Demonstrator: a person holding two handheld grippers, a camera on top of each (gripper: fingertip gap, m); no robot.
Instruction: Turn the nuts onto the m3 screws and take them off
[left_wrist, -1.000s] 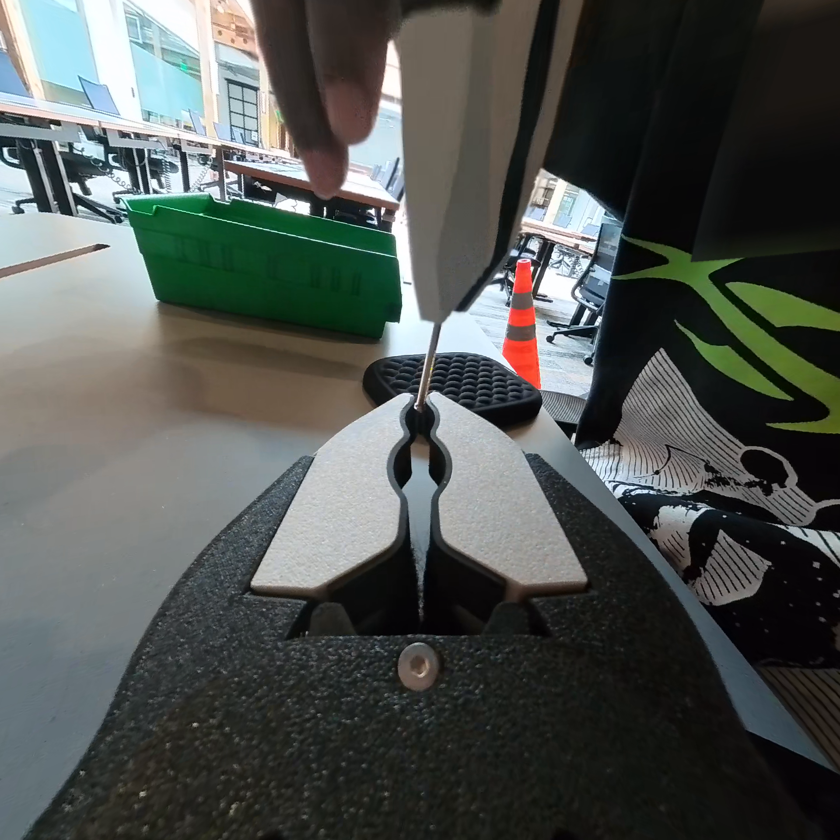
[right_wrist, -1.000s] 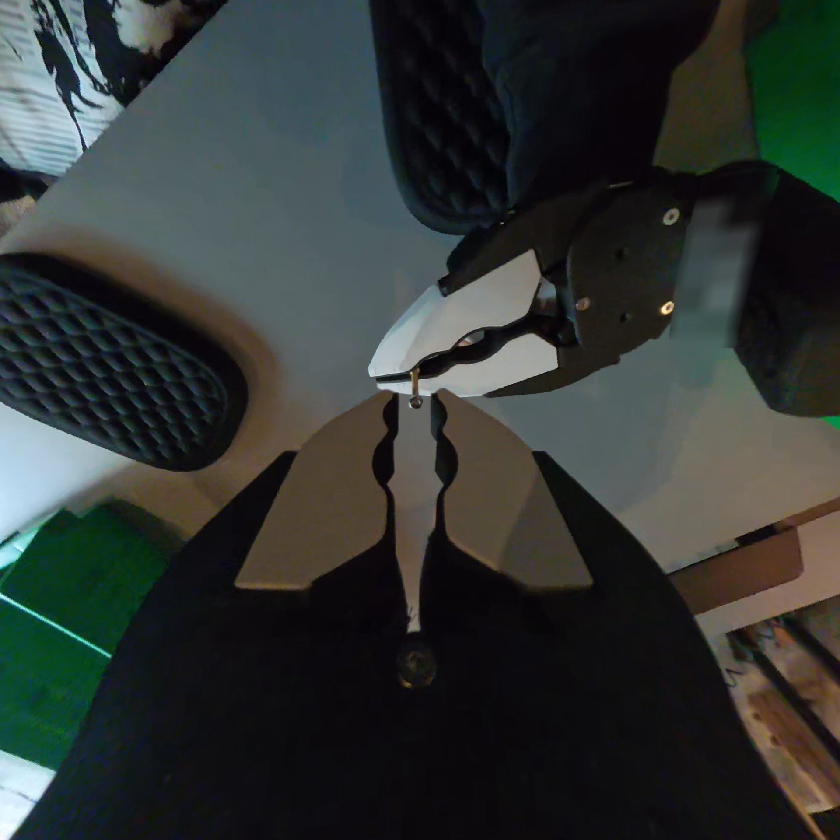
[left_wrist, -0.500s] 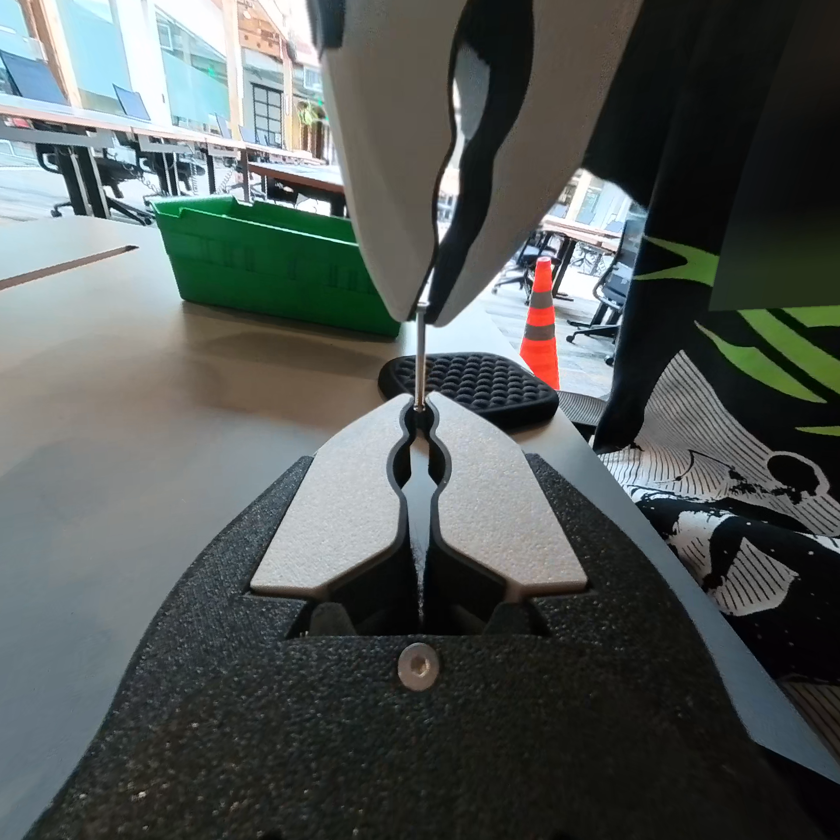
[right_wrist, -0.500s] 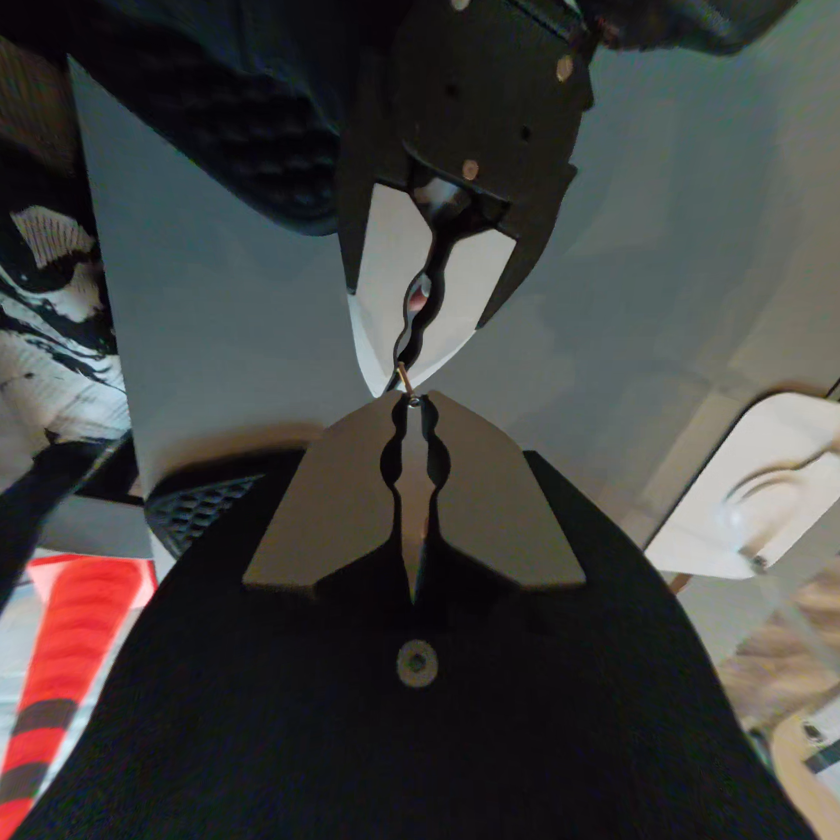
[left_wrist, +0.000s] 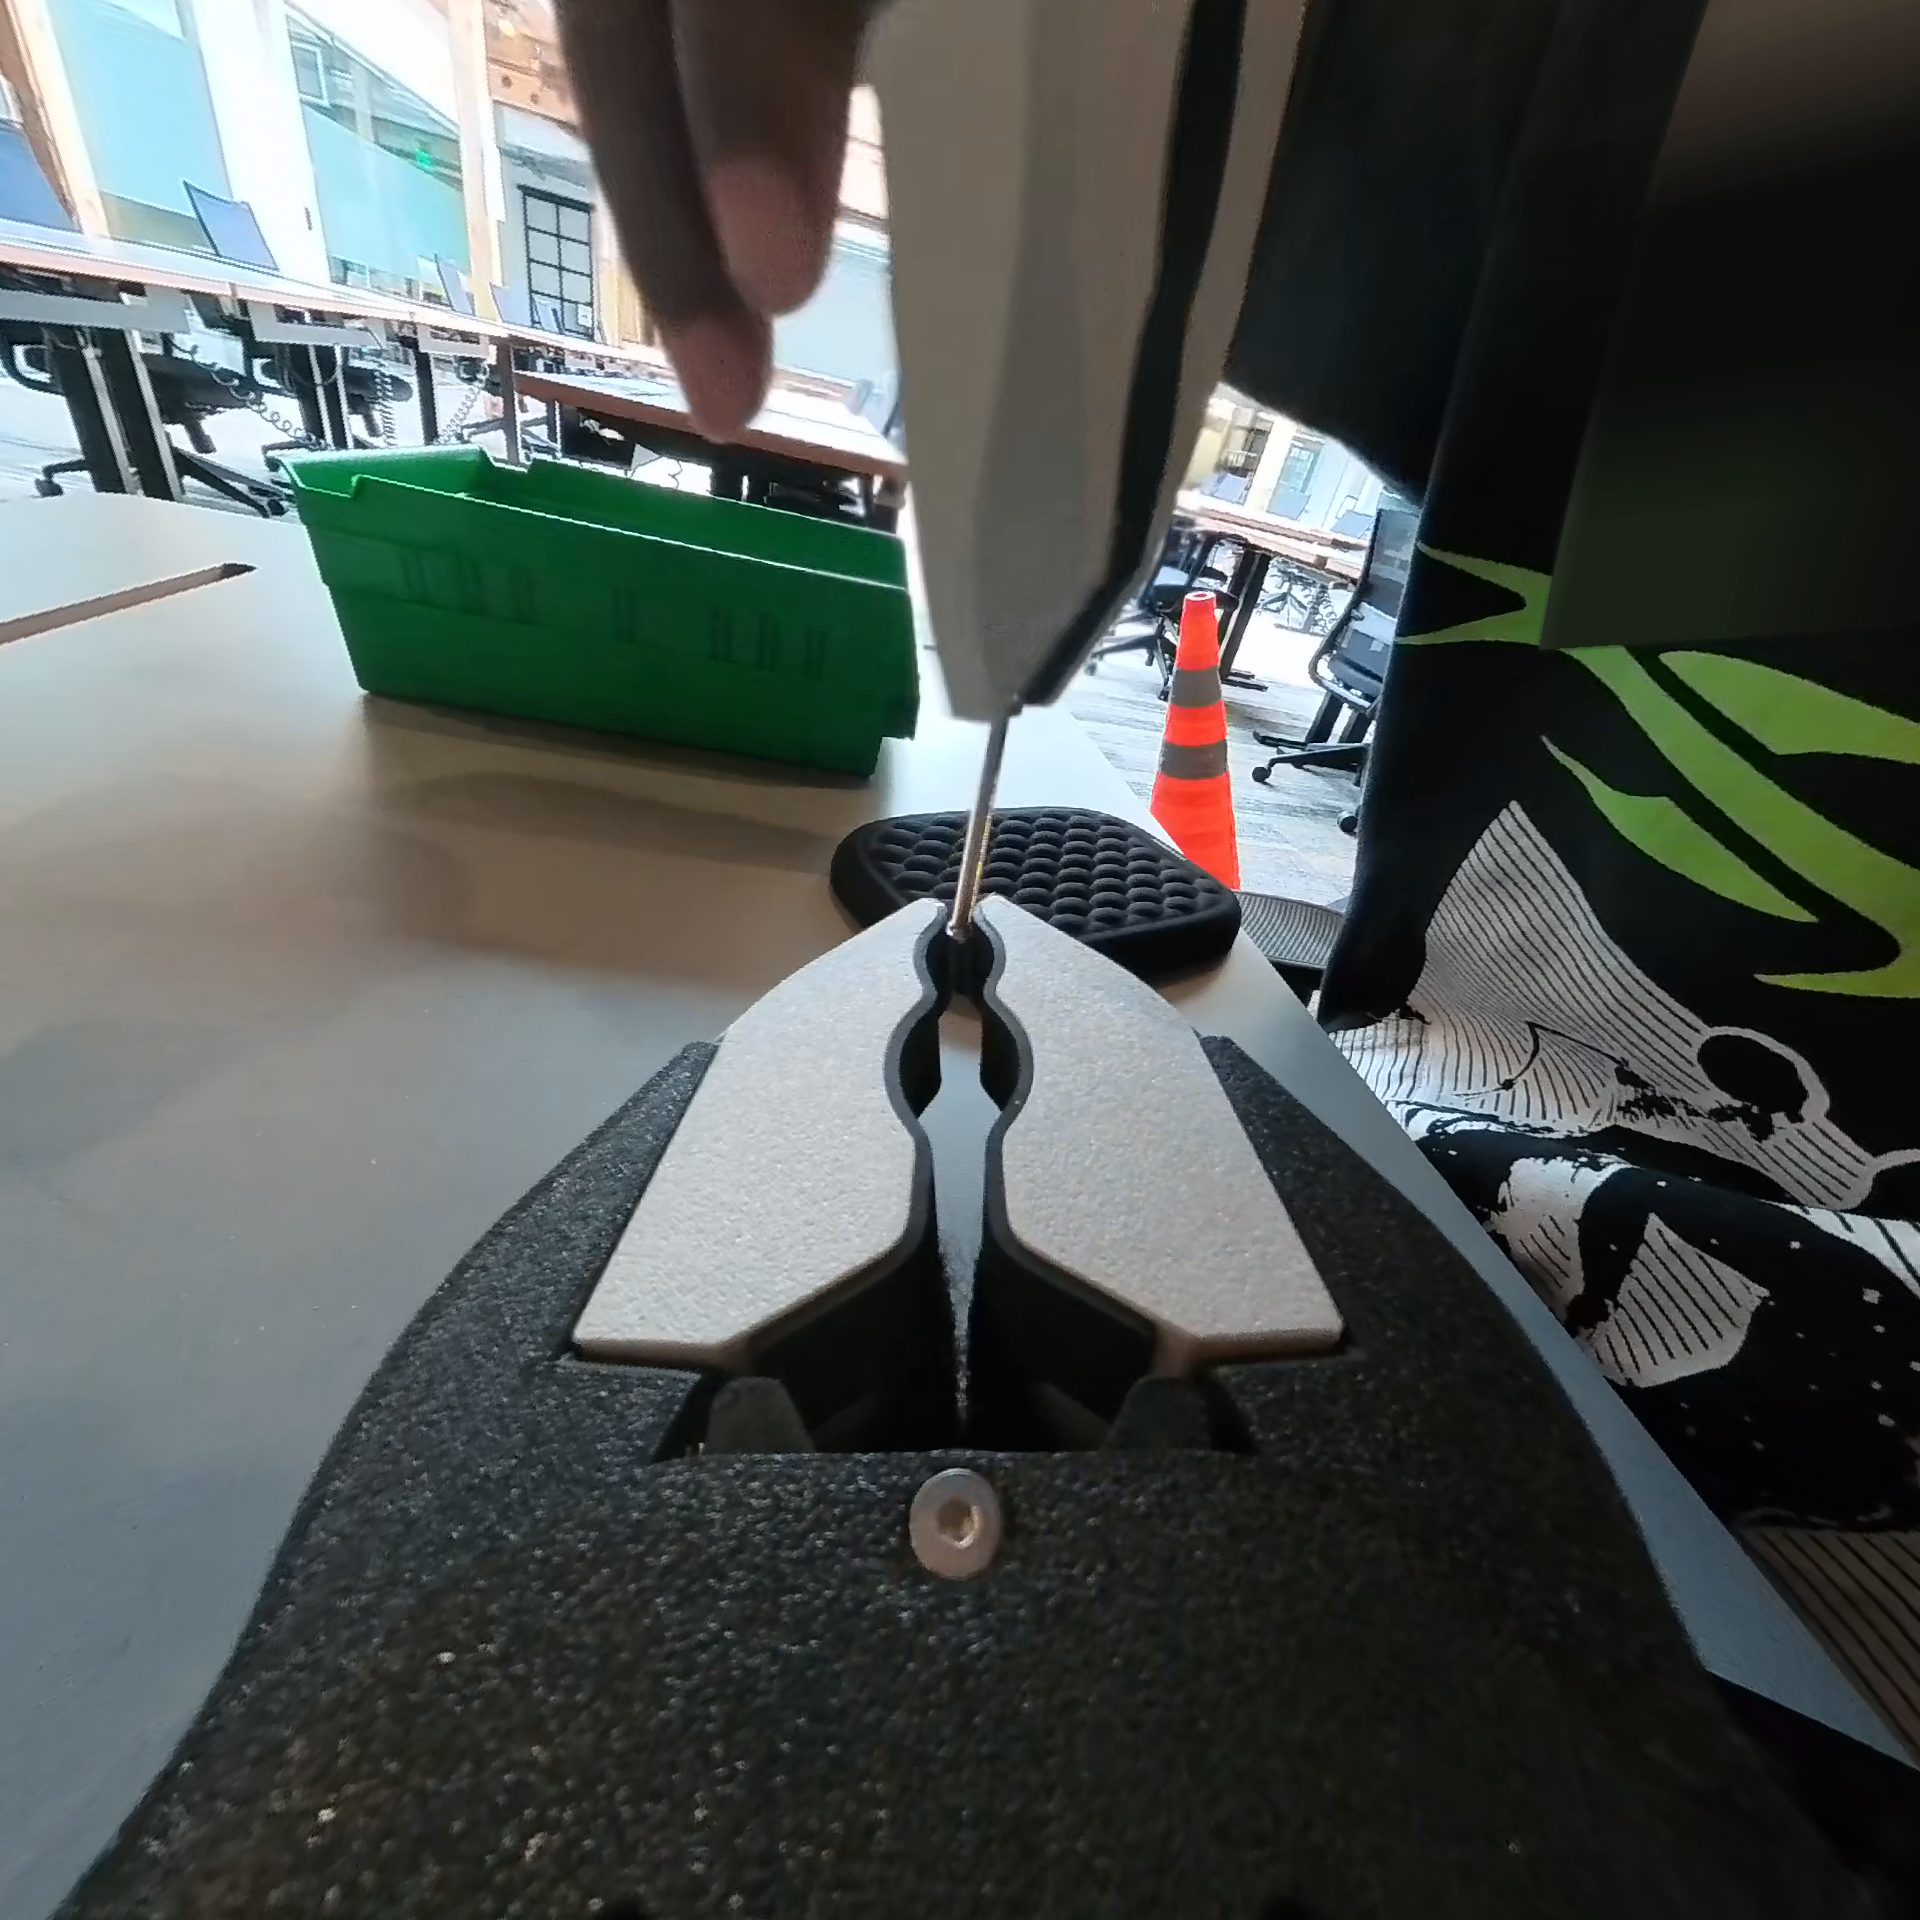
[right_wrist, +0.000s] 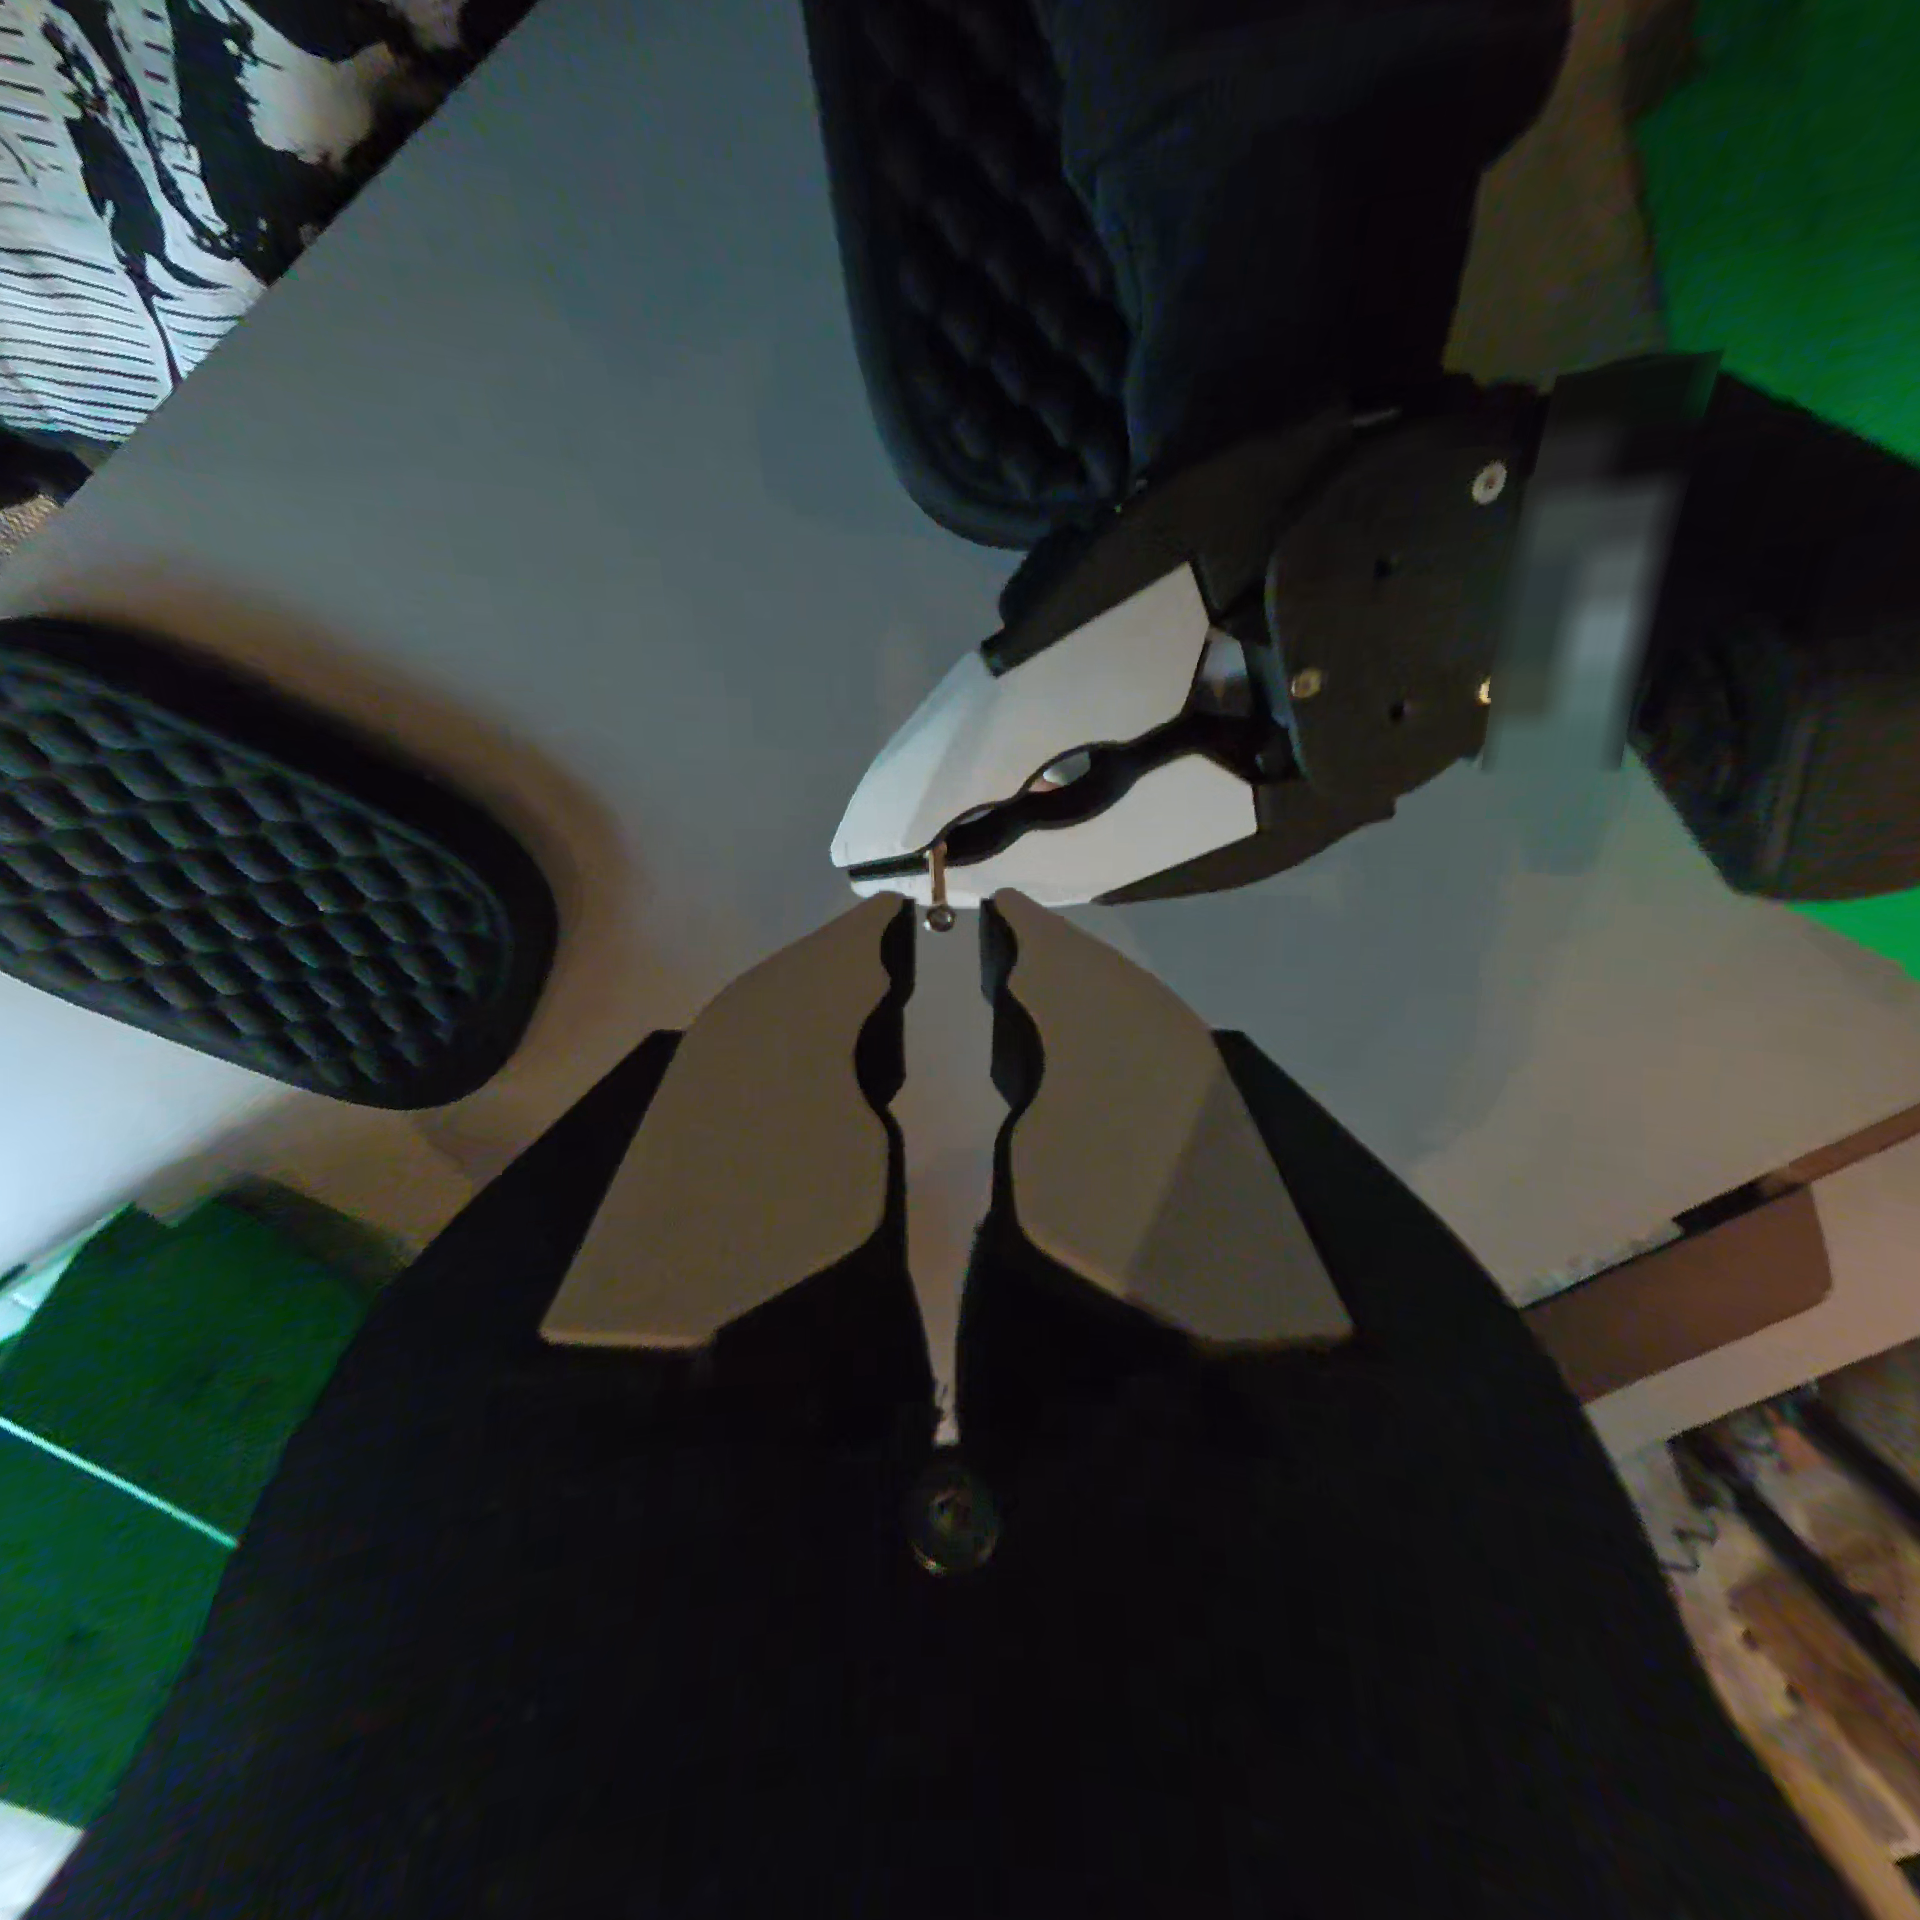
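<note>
Your left gripper (left_wrist: 961, 920) was clenched on the screw (left_wrist: 980, 821), its pale fingertips pinching the lower end of the shaft. The screw stood nearly upright from that grip, leaning slightly right, above the grey table (left_wrist: 312, 935). In the right wrist view the same screw (right_wrist: 938, 883) stuck out of the left gripper (right_wrist: 883, 871) toward the camera, with a small round part, nut or head I could not tell, at its near end (right_wrist: 940, 918).

Your right gripper (right_wrist: 943, 914) was released: its two fingers (right_wrist: 831, 1039) stood apart on either side of that near end, with clear space between each pad and the metal. In the left wrist view the right gripper (left_wrist: 997, 707) came down from above, its tip at the top of the screw.

A hand (left_wrist: 717, 208) showed beside the right gripper. A green bin (left_wrist: 603, 613) sat farther back on the table, a black honeycomb pad (left_wrist: 1081, 873) lay just behind the screw, and an orange cone (left_wrist: 1195, 727) stood on the floor beyond the table edge
</note>
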